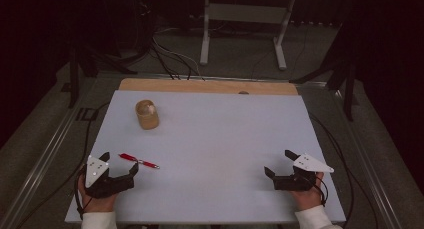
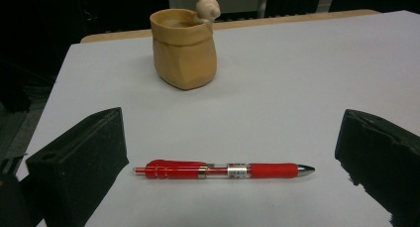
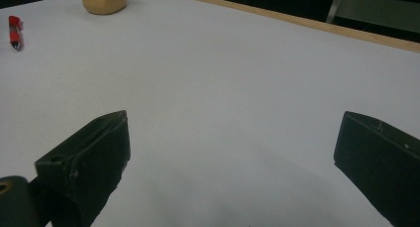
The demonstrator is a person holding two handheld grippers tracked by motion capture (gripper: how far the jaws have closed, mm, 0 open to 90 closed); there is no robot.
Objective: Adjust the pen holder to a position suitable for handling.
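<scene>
A red pen (image 1: 138, 161) lies flat on the white table top (image 1: 215, 139) near its front left, tip pointing right. In the left gripper view the red pen (image 2: 223, 170) lies crosswise just beyond the two wide-apart jaws. My left gripper (image 1: 119, 162) is open, just left of the pen and not touching it. A tan sack-shaped pot (image 1: 147, 114) with a small figure on its rim stands upright at the back left; the left gripper view shows the pot (image 2: 184, 48) behind the pen. My right gripper (image 1: 280, 163) is open at the front right, holding nothing.
A wooden strip (image 1: 207, 85) runs along the table's far edge. Cables and a white metal frame (image 1: 245, 24) lie on the floor beyond. In the right gripper view, the pot (image 3: 103, 0) and pen (image 3: 15, 32) are far off at the top left.
</scene>
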